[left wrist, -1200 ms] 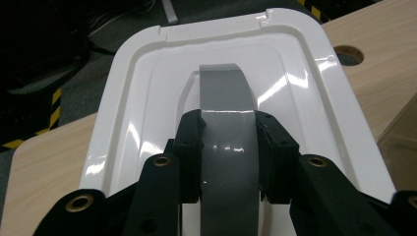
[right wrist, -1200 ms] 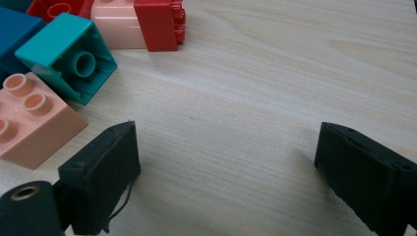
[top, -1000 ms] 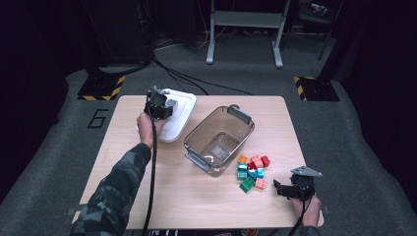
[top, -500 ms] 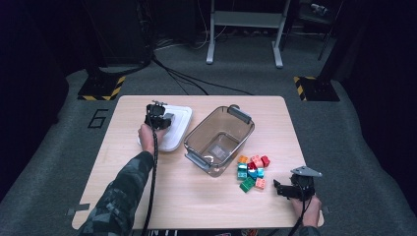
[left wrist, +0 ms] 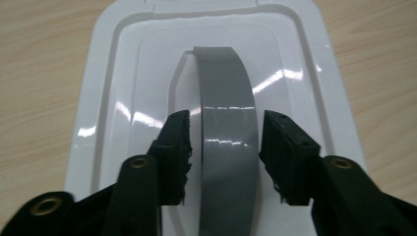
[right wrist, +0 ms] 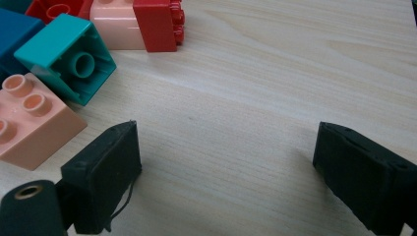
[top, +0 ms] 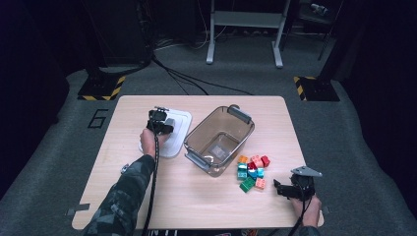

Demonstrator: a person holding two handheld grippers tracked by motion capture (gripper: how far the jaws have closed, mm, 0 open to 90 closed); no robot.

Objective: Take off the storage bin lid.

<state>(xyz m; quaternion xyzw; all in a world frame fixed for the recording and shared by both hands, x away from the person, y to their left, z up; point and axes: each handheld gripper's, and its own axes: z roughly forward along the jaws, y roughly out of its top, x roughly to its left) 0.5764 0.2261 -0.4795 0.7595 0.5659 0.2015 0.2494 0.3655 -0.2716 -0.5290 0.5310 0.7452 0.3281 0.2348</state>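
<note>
Pale wood of the table (top: pixel 206 196) runs under the right gripper (right wrist: pixel 226 162) at the near right corner, its jaws spread wide over bare wood, the toy bricks (top: pixel 252 172) just beyond. Farther off, the left gripper (left wrist: pixel 226 147) has just been opening; its jaws flank the white lid's (left wrist: pixel 123 73) grey handle (left wrist: pixel 228 128) without pressing. The lid lies flat beside the clear bin (top: pixel 196 142).
</note>
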